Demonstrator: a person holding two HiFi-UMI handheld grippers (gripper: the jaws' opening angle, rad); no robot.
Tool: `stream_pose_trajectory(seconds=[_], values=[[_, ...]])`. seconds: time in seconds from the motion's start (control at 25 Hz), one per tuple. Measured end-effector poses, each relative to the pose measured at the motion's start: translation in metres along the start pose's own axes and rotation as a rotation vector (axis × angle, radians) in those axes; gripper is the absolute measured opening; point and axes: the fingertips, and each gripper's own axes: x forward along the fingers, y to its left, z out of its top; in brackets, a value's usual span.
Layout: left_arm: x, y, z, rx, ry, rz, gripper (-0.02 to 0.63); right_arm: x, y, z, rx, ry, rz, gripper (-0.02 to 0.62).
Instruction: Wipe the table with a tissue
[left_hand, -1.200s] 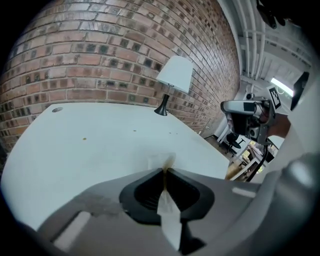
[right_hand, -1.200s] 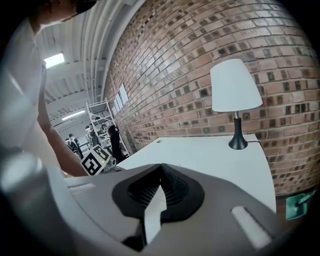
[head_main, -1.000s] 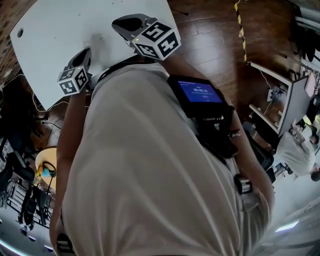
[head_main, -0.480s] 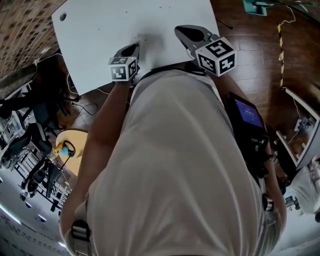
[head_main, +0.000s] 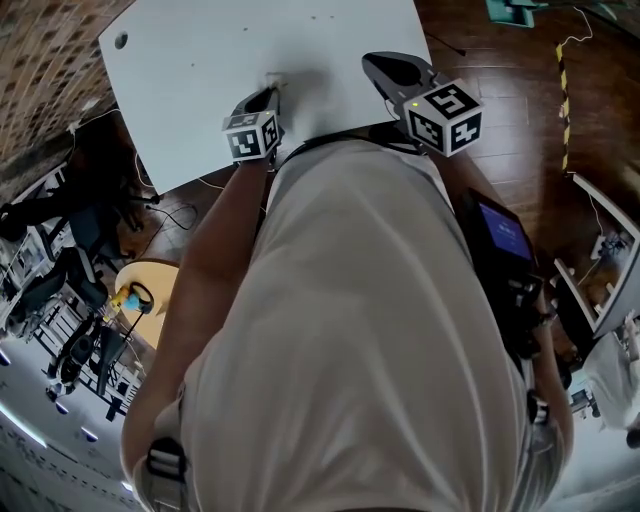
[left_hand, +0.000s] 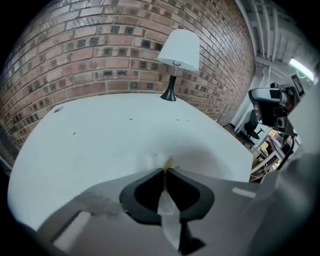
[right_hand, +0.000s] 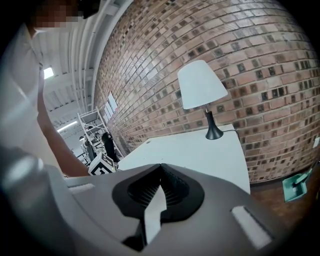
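Observation:
The white table (head_main: 190, 70) lies ahead of me. My left gripper (head_main: 271, 90) points steeply down at its near part. In the left gripper view its jaws (left_hand: 165, 170) are closing on a small white tissue (left_hand: 154, 161). The tissue is pinched at the tips and bunches out onto the table (left_hand: 100, 135). In the head view the tissue (head_main: 273, 78) is a pale scrap at the tip. My right gripper (head_main: 374, 62) hovers over the table's right part, shut with nothing in it (right_hand: 161, 165). It is well apart from the tissue.
A white-shaded lamp (left_hand: 178, 52) stands at the table's far edge against the brick wall (left_hand: 100, 55). Small specks (left_hand: 74, 133) dot the tabletop. The table's near edge runs just under my arms. Wooden floor (head_main: 520, 120) lies to the right, and a yellow round stool (head_main: 145, 285) to the left.
Both grippers have come in from the table's near edge to stand over the top. The left one has sunk towards the surface, and the tissue now shows at its tip.

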Motion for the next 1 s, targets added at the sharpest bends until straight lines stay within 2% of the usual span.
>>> stream_pose_trajectory(seconds=[0.56, 0.8, 1.0], values=[[0.008, -0.016, -0.002, -0.045, -0.017, 0.064, 0.028, -0.011, -0.024, -0.002, -0.004, 0.024, 0.038, 0.008], [0.019, -0.061, 0.004, -0.035, -0.025, 0.003, 0.028, -0.016, -0.034, 0.002, -0.014, 0.032, 0.067, 0.008], [0.032, -0.100, 0.011, -0.039, 0.000, -0.091, 0.028, -0.020, -0.046, 0.004, -0.012, 0.030, 0.090, 0.008]])
